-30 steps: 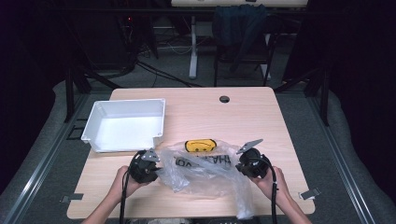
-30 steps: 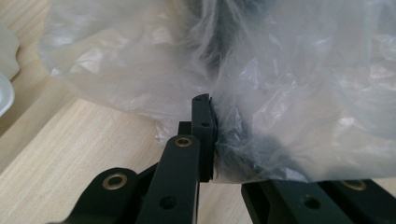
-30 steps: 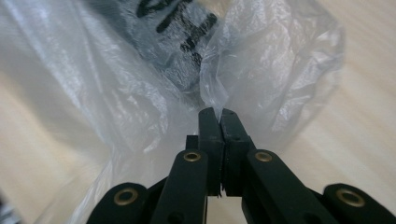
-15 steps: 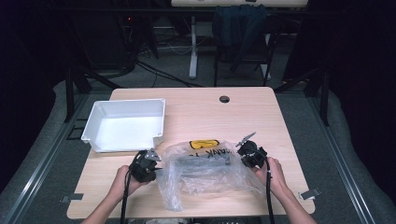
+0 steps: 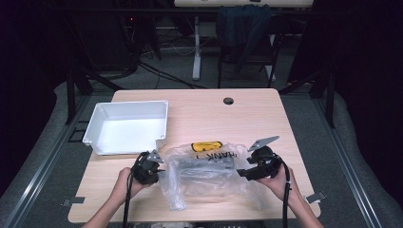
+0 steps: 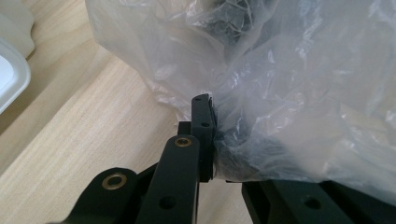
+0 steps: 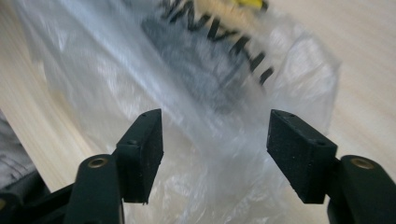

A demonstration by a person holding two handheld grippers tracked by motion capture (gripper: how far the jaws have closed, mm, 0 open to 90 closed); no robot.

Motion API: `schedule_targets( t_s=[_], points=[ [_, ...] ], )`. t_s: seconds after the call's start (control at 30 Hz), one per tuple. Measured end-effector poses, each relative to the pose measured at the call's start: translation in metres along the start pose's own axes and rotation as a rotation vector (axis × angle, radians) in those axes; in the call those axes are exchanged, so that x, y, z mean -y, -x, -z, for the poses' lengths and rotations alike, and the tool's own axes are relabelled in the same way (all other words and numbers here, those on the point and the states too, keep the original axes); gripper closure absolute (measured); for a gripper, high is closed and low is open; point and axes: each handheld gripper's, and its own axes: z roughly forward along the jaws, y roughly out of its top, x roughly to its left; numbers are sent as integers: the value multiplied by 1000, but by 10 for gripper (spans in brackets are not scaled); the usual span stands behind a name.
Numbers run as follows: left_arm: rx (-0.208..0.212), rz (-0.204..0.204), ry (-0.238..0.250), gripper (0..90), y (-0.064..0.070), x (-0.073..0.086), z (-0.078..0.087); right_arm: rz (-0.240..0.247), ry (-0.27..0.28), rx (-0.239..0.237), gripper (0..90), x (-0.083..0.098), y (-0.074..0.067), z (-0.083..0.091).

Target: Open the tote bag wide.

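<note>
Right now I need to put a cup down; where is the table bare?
Bare: the far right, between the white bin and the cable hole, beyond the plastic bag. Crowded: the near edge, bag between left gripper and right gripper.

Thin, crinkled, glossy clear plastic bag [image 5: 204, 171] with black print; smooth pale wood-grain table [image 5: 247, 118]; smooth white plastic tray [image 5: 127, 127]; matt black gripper jaws with brass-coloured rivets; finely textured pads [image 7: 299, 149].

Clear plastic bag [image 5: 204, 173] with black lettering, yellow patch; white tray [image 5: 126, 127]; pale wood table [image 5: 247, 118].
</note>
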Motion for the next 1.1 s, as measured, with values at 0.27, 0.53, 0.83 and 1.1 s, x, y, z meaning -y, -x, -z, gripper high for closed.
schedule_targets(
  t_s=[0.27,0.53,0.83,1.1],
  points=[
    [-8,21,-12,729,-4,-4,3,21,-91,57,825,3,0,-24],
    [13,109,-15,418,-12,6,24,22,-65,71,880,2,1,-21],
    [-12,86,-72,308,-15,12,42,33,-61,72,880,-2,3,-23],
    [25,79,29,275,-7,-6,76,42,-56,80,880,-2,0,-21]
  ],
)
